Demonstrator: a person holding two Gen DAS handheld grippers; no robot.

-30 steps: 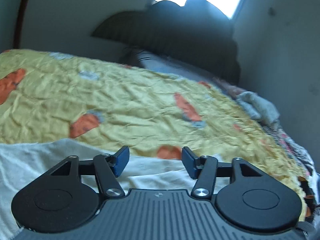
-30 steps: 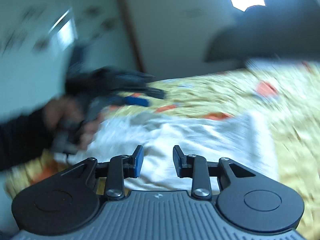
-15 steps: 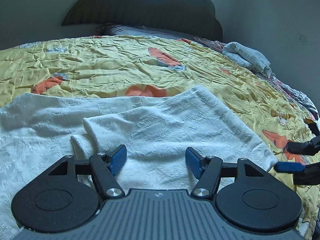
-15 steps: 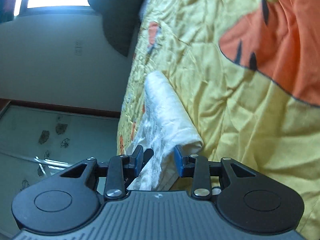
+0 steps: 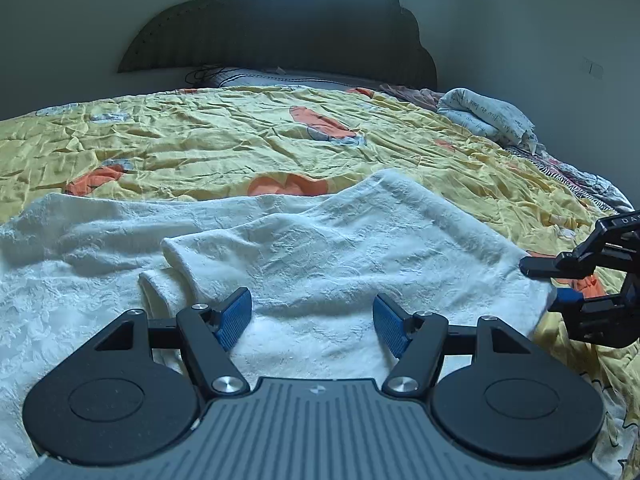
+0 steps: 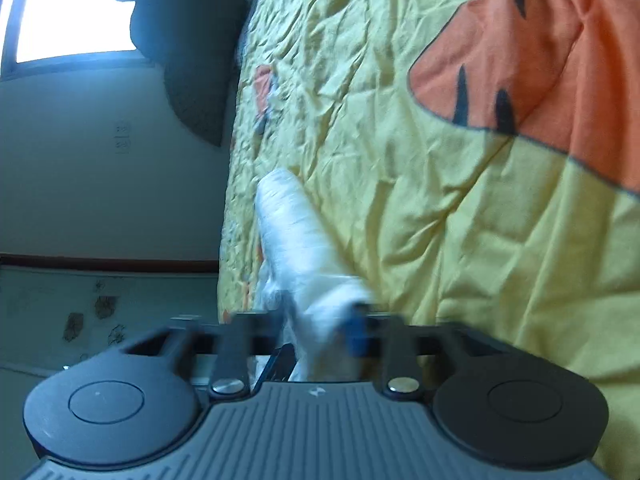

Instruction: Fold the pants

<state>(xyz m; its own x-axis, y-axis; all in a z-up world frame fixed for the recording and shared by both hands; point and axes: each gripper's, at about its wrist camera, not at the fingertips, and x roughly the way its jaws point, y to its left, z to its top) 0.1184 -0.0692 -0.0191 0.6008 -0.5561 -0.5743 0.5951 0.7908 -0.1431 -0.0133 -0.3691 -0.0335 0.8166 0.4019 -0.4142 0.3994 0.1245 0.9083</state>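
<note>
**Pants on a bed, right gripper at one corner**

Left wrist view: white pants lie across the lower half of the frame on a yellow quilt with orange figures. Their long axis runs left to right; a folded layer lies on top, its edge at centre left. Behind the quilt stand a dark headboard at top centre and a pillow below it; a bundled cloth lies at upper right. The left gripper hangs over the pants' near edge, fingers wide apart, nothing between them. The right gripper enters at the right edge, at the pants' right corner.

Right wrist view, rolled sideways and blurred: the right gripper's jaws have just been closing, and the white corner lies between them; whether they pinch it cannot be told. A window shows at upper left.
</note>
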